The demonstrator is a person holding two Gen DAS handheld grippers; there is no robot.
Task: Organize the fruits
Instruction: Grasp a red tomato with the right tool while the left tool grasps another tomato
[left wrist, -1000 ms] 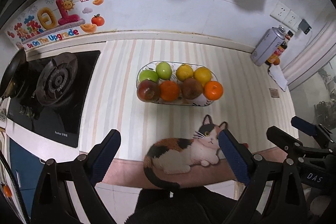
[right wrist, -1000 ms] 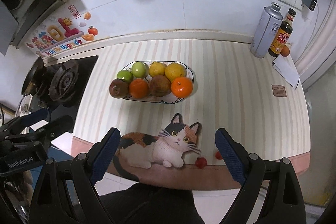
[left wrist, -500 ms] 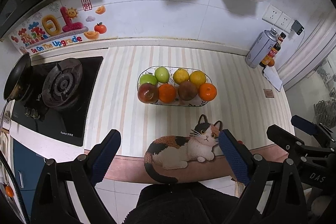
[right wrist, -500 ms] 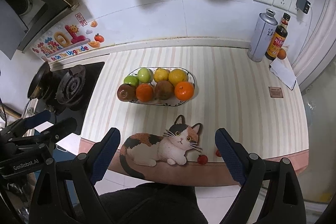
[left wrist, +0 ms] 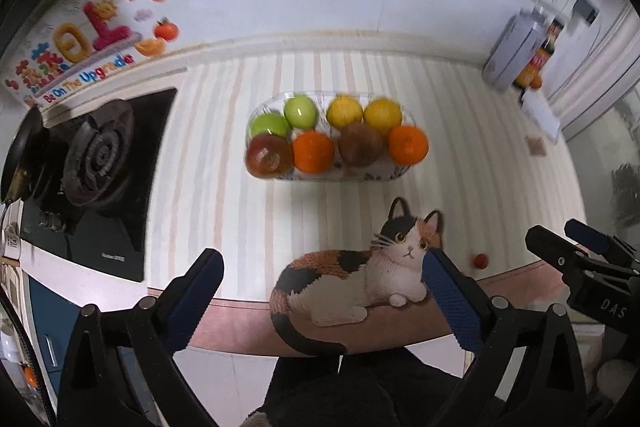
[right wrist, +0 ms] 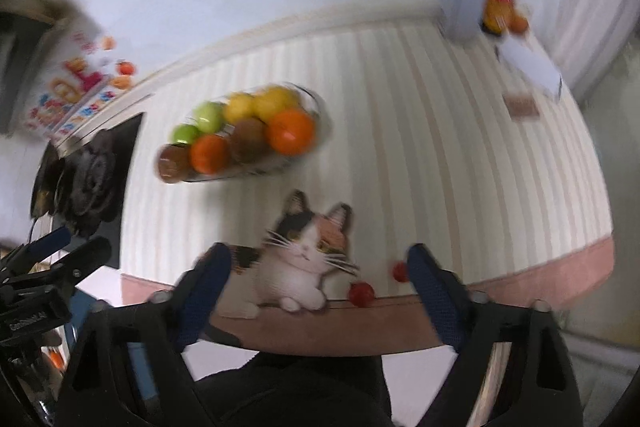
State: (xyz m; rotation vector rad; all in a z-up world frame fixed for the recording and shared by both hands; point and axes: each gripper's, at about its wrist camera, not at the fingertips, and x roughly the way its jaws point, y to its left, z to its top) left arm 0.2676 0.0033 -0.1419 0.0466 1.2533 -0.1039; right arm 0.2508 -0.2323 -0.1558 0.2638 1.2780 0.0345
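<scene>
Both grippers, left (left wrist: 320,291) and right (right wrist: 318,287), fingers apart and empty over the worktop's (left wrist: 224,195) front edge, fruit tray (left wrist: 332,175) mid-worktop well ahead, two small red fruits (right wrist: 361,293) near the edge.

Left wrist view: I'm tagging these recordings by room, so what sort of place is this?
Likely a home kitchen: a gas stove, a striped counter with a fruit bowl, and a sauce bottle.

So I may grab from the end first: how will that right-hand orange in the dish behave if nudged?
The orange looks round and smooth, so it would probably roll. It overhangs the shallow dish rim, so it may tumble onto the counter.
</scene>
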